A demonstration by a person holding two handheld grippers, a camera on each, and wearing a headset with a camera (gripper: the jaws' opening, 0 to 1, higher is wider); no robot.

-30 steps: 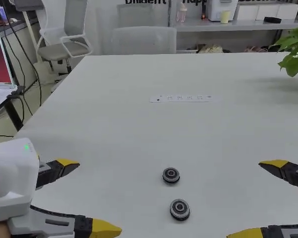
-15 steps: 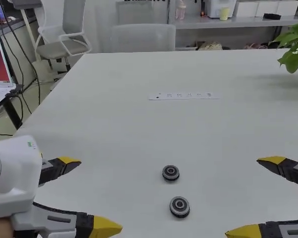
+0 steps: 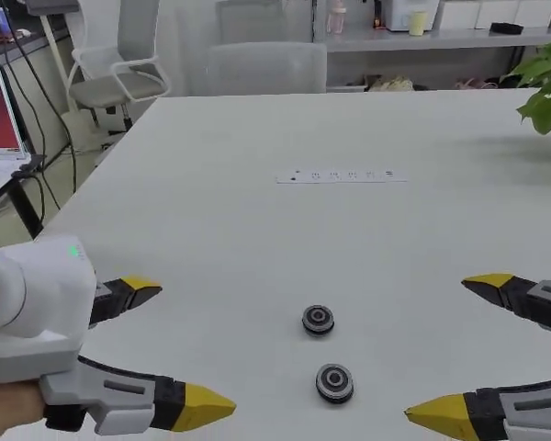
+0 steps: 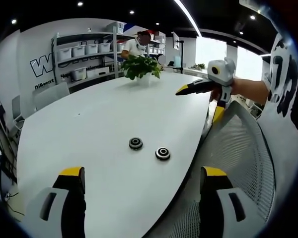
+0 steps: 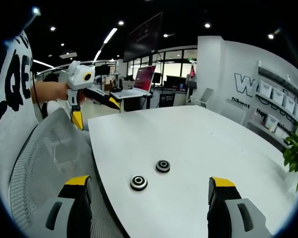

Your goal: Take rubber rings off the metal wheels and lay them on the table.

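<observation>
Though held low over the near left of the table (image 3: 257, 138), grips nothing: left gripper (image 3: 188, 347), yellow-tipped jaws spread wide. Same story at the near right for the right gripper (image 3: 445, 347): jaws wide apart, nothing between them. Between the two grippers, well apart from both, two metal wheels (image 3: 318, 319) lying flat on the table close to its near edge, the nearer wheel (image 3: 334, 382) just this side of the other, near it but not touching. Around each, a dark rubber ring (image 3: 320, 386) still seated on the pale metal hub. In both gripper views, the same pair of wheels ahead of the open jaws, with the opposite gripper beyond them, out by the table's edge. Farther up the table, a flat white socket strip (image 3: 342, 175); at the far right, a green plant (image 3: 546, 87); past the far left corner, a white office chair (image 3: 119, 64).
</observation>
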